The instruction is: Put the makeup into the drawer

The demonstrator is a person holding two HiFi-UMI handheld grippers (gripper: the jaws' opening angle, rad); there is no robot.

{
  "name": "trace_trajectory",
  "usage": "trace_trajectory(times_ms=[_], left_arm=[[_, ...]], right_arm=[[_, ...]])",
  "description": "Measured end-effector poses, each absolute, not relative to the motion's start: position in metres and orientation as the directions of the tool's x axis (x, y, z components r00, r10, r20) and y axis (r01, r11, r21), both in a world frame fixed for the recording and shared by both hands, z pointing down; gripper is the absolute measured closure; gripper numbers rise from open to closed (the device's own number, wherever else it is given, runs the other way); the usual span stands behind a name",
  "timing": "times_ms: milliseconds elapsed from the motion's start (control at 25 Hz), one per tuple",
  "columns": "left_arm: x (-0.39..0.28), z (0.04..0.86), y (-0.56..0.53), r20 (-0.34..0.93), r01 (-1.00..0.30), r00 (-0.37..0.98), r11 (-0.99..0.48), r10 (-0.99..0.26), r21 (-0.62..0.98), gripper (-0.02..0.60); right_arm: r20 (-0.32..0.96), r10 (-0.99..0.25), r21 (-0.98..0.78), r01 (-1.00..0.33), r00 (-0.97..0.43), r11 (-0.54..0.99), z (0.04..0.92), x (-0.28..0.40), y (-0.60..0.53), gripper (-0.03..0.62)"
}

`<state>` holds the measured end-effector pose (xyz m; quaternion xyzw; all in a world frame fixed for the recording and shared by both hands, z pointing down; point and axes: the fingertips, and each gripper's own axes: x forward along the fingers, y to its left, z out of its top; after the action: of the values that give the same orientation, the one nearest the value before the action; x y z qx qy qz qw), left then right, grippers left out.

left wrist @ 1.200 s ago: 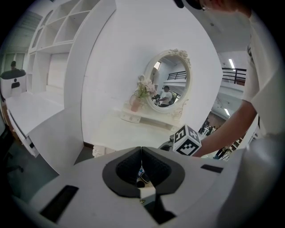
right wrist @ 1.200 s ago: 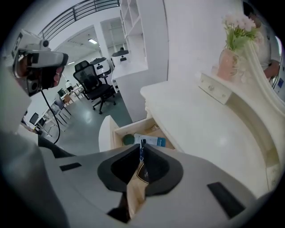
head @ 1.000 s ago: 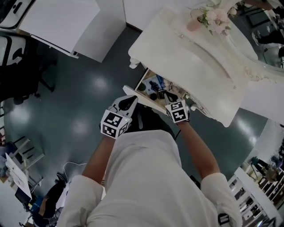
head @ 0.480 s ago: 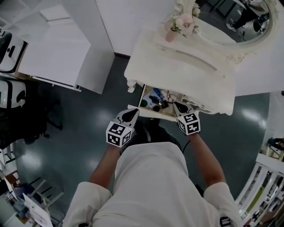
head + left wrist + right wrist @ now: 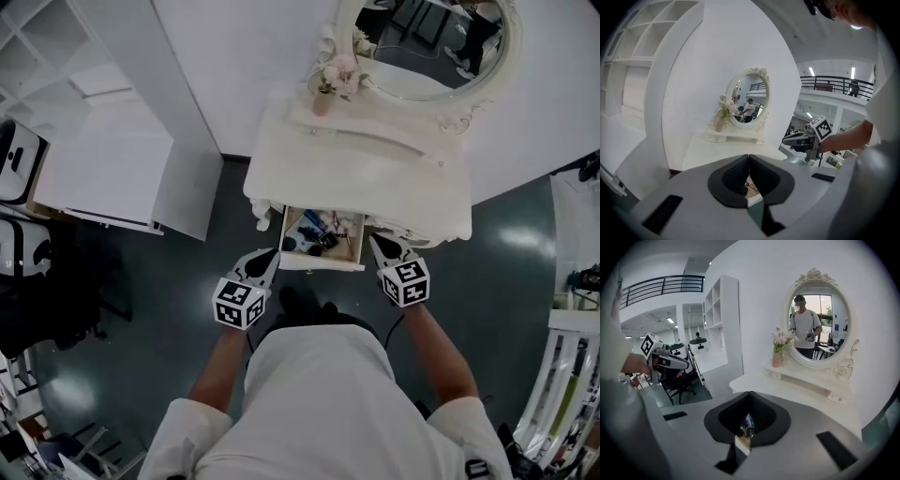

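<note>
A white dressing table (image 5: 375,178) is standing on a dark glossy floor (image 5: 141,309), with an oval mirror (image 5: 427,47) behind it. Small dark and blue makeup (image 5: 319,234) is lying jumbled in the open drawer (image 5: 321,266). The left gripper (image 5: 265,258) and right gripper (image 5: 380,246) are hovering nearby, jaws together, empty.

The person wears a white short-sleeved shirt (image 5: 319,394). The left gripper (image 5: 269,255) and right gripper (image 5: 374,241) have grey shells and black-lined jaws. Each carries a white cube (image 5: 239,302) with black square markers.

bright even light, sharp focus, fisheye warp, dark corners
</note>
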<state>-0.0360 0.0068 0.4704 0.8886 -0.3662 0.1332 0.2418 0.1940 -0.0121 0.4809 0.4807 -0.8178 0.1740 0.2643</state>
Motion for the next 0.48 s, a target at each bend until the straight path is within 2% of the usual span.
trace_trajectory(times_ms=[200, 480], left_arm=[[-0.016, 0.449, 0.015, 0.371, -0.712, 0.701, -0.625, -0.608, 0.321, 0.565], [0.016, 0.429, 0.045, 0.346, -0.733, 0.680, -0.609, -0.647, 0.304, 0.565]], right_arm=[[0.523, -0.746, -0.020, -0.881, -0.412, 0.473, 0.449, 0.213, 0.002, 0.566], [0.479, -0.754, -0.041, -0.870, -0.449, 0.491, 0.431, 0.241, 0.038, 0.566]])
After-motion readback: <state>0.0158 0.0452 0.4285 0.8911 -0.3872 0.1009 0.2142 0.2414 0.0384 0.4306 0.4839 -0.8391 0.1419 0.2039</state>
